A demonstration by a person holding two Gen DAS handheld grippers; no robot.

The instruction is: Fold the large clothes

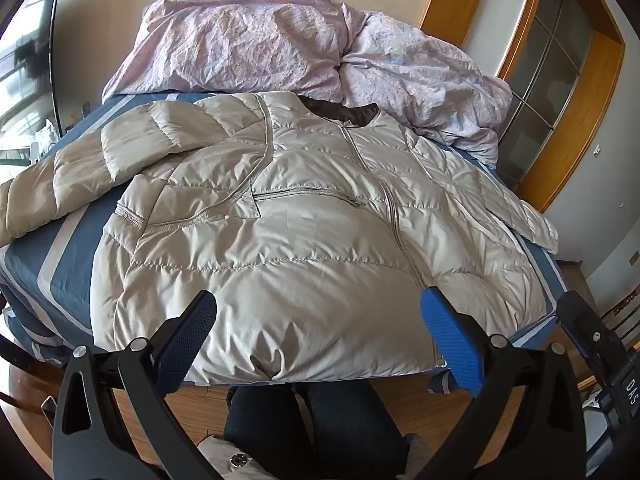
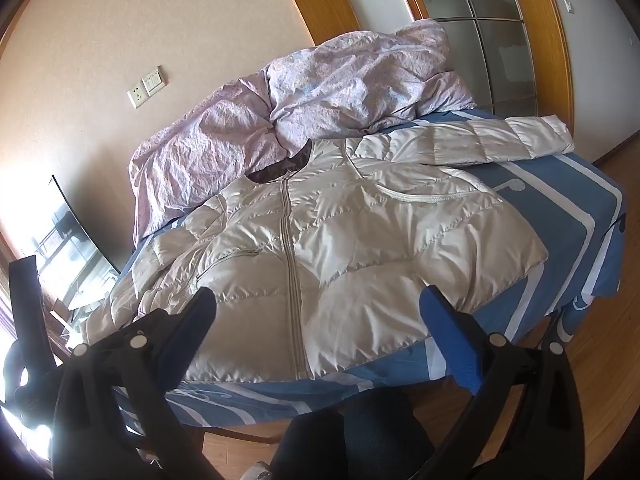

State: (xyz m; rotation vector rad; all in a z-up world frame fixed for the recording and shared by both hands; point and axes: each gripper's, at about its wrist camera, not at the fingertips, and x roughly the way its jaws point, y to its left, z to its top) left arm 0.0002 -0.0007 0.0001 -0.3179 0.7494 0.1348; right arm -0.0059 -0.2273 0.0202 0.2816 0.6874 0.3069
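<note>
A beige quilted puffer jacket (image 1: 304, 232) lies face up and zipped on the bed, collar toward the far end, its hem at the near edge. In the left wrist view one sleeve is folded over toward the left. In the right wrist view the jacket (image 2: 340, 256) has its other sleeve (image 2: 500, 140) stretched out to the right. My left gripper (image 1: 318, 308) hovers open above the hem, nothing between its fingers. My right gripper (image 2: 318, 308) is open too, over the lower front of the jacket.
A crumpled pink duvet (image 1: 288, 44) is heaped at the far end of the bed. The blue patterned sheet (image 2: 560, 216) shows around the jacket. A person's dark trouser legs (image 1: 312, 424) stand at the bed's near edge on wooden floor. A wood-framed glass door (image 2: 488, 32) is behind.
</note>
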